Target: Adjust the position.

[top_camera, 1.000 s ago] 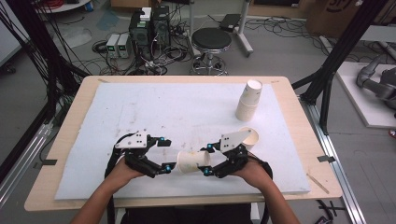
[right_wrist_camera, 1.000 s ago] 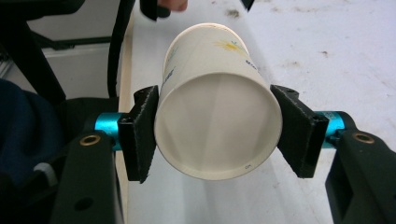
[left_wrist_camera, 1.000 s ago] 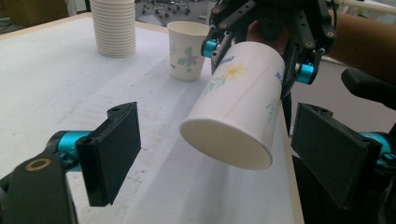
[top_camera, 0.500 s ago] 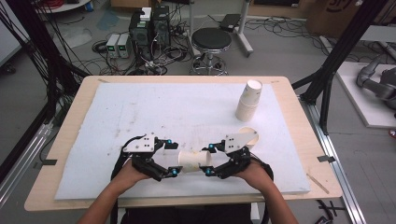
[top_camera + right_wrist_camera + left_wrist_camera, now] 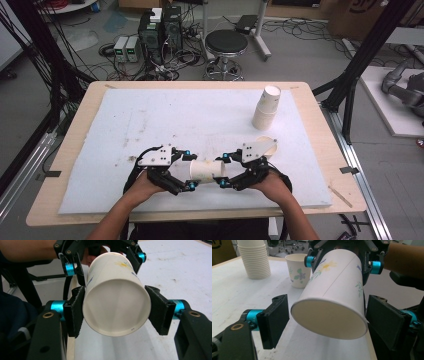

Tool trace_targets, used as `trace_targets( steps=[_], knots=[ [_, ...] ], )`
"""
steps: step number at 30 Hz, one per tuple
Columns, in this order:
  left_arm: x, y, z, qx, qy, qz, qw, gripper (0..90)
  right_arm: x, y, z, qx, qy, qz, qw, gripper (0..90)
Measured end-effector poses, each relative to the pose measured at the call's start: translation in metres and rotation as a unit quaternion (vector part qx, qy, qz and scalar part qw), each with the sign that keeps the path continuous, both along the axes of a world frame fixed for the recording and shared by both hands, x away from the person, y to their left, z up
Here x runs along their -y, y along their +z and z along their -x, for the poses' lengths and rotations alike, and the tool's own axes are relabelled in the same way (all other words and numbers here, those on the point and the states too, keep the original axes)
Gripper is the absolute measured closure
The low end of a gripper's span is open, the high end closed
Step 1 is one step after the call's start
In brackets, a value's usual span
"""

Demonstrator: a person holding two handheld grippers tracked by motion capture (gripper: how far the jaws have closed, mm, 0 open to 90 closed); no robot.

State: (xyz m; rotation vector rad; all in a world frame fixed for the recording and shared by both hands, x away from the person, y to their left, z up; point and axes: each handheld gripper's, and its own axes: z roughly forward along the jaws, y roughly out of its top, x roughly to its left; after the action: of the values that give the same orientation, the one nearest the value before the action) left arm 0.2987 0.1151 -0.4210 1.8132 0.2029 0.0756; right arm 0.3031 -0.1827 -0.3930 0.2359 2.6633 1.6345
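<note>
A flower-printed paper cup (image 5: 207, 170) lies level above the white mat's front edge, between both grippers. My right gripper (image 5: 223, 170) is shut on its right end; in the right gripper view both pads (image 5: 75, 312) press on the cup (image 5: 116, 305). My left gripper (image 5: 188, 170) reaches around the cup's left end. Its jaws have just been closing. In the left gripper view the cup (image 5: 332, 290) sits between the pads (image 5: 275, 320), with a thin gap still showing at the left pad. The left gripper (image 5: 329, 323) is open.
A tall stack of paper cups (image 5: 265, 107) stands at the mat's right rear. A single upright cup (image 5: 266, 145) stands just behind my right gripper. The white mat (image 5: 175, 120) covers the wooden table. A stool (image 5: 226, 42) and cables lie beyond.
My left gripper has moved right from a spot apart from the cup, and its jaws now surround the cup's left end. The right gripper and cup have stayed still.
</note>
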Motion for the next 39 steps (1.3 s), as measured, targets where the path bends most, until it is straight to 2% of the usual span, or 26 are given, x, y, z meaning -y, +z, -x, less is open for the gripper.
trace_targets(
  steps=[10,15,20,22,29,34,39],
  knots=[
    [0.0,0.001,0.001,-0.001,-0.016,0.021,0.9997,22.8,0.002,-0.001,-0.003,-0.021,0.013,-0.035,0.9991,37.5],
    [-0.001,0.003,0.003,0.006,-0.016,0.02,0.9996,25.6,0.003,-0.002,-0.004,-0.029,0.017,-0.044,0.9985,37.6],
    [-0.002,0.007,0.004,0.007,-0.017,0.011,0.9998,28.7,0.004,-0.004,-0.006,-0.043,0.021,-0.046,0.9978,37.6],
    [-0.003,0.011,0.005,0.006,-0.019,0.004,0.9998,29.6,0.004,-0.006,-0.007,-0.057,0.024,-0.046,0.997,37.6],
    [-0.006,0.017,0.005,-0.005,-0.021,-0.003,0.9998,31.4,0.002,-0.006,-0.006,-0.063,0.029,-0.047,0.9965,37.1],
    [-0.007,0.019,0.004,-0.015,-0.016,-0.008,0.9997,31.5,-0.003,-0.006,-0.004,-0.068,0.015,-0.046,0.9966,21.1],
    [-0.01,0.027,0.002,-0.028,-0.006,-0.042,0.9987,31.6,-0.006,-0.002,-0.004,-0.056,0.001,-0.04,0.9976,20.4]
  ],
)
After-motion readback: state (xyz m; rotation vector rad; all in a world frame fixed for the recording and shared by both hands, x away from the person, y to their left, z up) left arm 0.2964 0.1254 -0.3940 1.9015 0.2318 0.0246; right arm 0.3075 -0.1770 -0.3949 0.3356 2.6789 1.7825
